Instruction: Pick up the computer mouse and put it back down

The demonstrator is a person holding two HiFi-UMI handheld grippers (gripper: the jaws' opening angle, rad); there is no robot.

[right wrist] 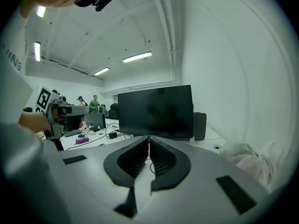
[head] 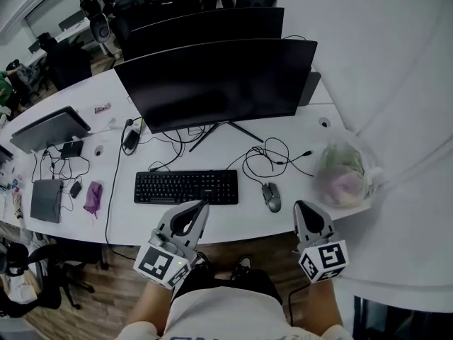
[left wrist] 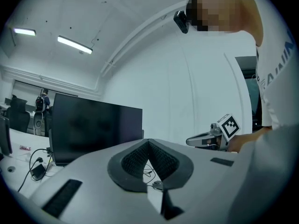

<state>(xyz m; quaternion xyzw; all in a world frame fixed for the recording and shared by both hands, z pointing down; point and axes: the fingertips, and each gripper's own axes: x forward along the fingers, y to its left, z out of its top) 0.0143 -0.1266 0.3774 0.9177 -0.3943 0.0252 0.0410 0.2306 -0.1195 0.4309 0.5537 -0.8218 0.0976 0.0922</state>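
The person wears a white short-sleeved T-shirt [head: 226,316] with dark lettering, and dark trousers [head: 225,278] below the T-shirt. The left gripper [head: 201,205] and right gripper [head: 303,205] are grey plastic with black ribbed pads [left wrist: 133,161]. Each bears a white cube [head: 161,263] of black square markers. A black camera [left wrist: 181,21] rides on the head.

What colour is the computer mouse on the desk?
Dark grey, nearly black. The mouse shows best in the head view, right of the keyboard.

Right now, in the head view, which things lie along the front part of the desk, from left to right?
flat grey device → purple pouch → keyboard → mouse → plastic bag
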